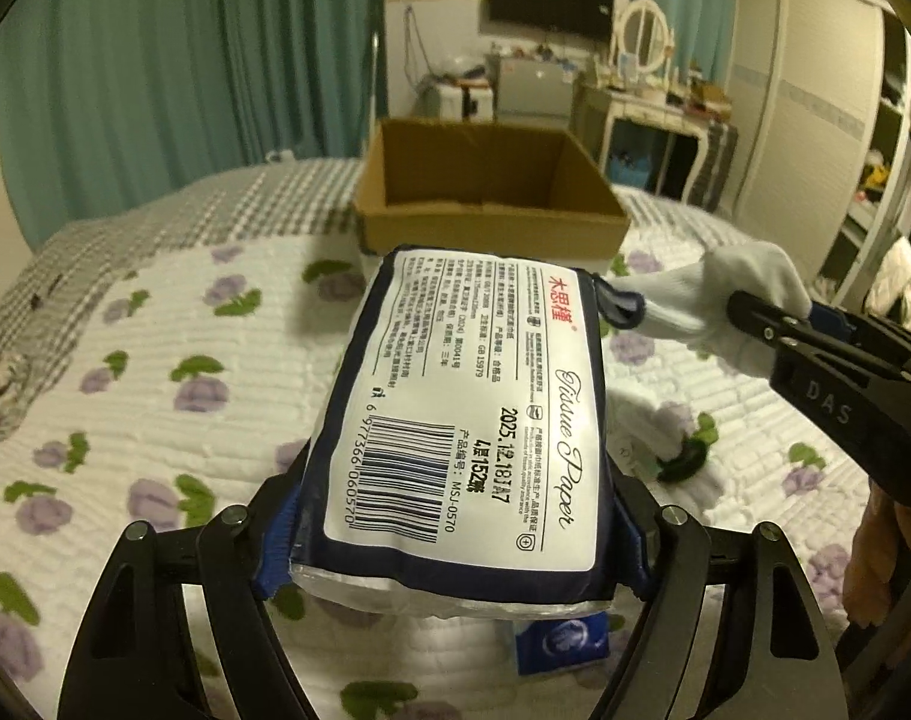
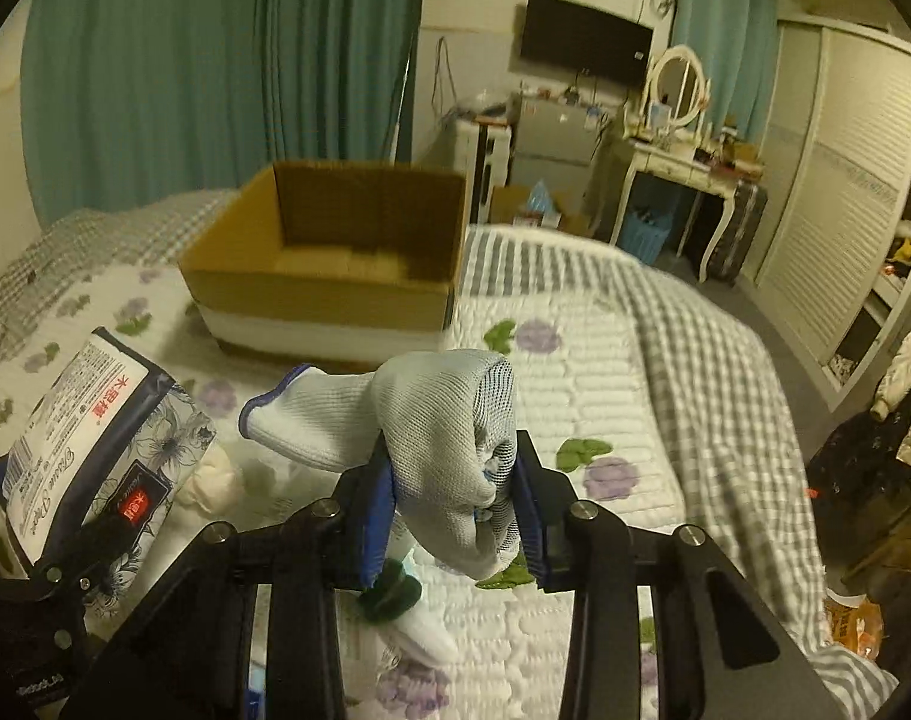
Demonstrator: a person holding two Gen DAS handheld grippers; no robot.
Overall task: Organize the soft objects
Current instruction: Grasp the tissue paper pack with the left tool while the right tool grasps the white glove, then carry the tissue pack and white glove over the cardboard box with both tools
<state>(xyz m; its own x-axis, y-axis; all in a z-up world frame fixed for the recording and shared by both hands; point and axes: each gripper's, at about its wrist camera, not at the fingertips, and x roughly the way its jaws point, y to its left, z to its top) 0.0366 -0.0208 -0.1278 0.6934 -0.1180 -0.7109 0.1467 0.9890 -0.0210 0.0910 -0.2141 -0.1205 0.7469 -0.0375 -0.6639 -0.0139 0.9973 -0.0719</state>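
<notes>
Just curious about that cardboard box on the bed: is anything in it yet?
Empty, as far as shown: the cardboard box stands open-topped, and only its bare brown floor is visible.

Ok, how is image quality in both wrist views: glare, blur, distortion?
Left wrist: glare washes the navy plastic tissue pack's white label, print legible; fisheye bends the brown cardboard box. Right wrist: dim, the box soft; the white knit glove sharp.
</notes>
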